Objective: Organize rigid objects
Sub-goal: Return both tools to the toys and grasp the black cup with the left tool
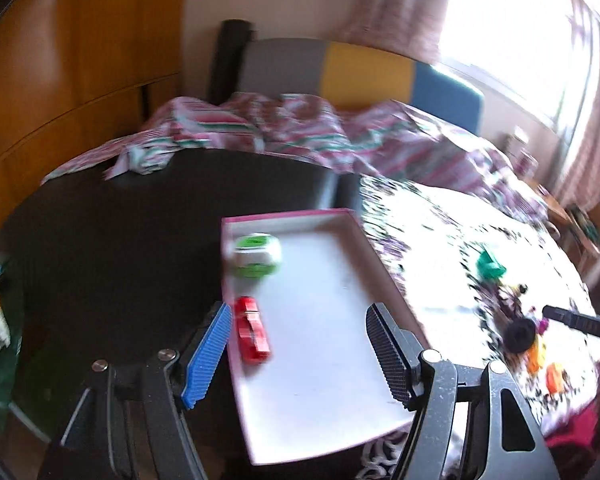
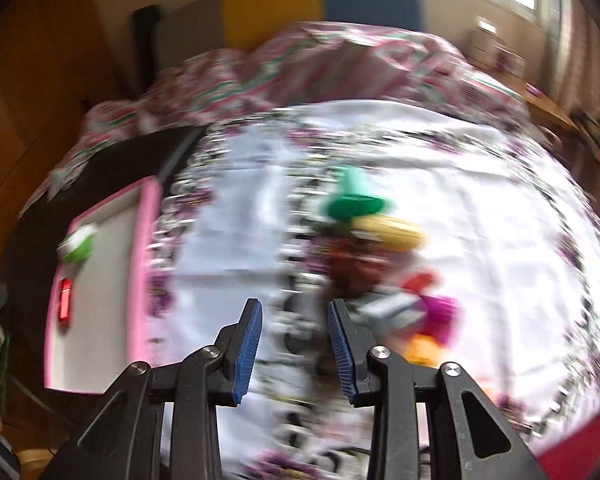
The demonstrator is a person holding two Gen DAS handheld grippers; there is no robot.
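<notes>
Dark table: we are seeing the round black tabletop filling the left of the left wrist view, with striped pink bedding behind it.
Tray: we are seeing a shallow white cardboard box with a pink rim lying on that tabletop, against the edge of the flowered cloth.
Tray contents: we are counting 2 things inside, a green and white round plastic toy in the far left corner and a red plastic toy car along the left wall.
Left gripper: we are holding it wide open above the tray, gripping nothing.
Cloth: we are looking at a white floral tablecloth carrying a blurred heap: a green plastic funnel-shaped piece, a yellow toy corn cob, plus magenta and orange pieces.
Right gripper: we are keeping it narrowly open and empty, just before the heap.
</notes>
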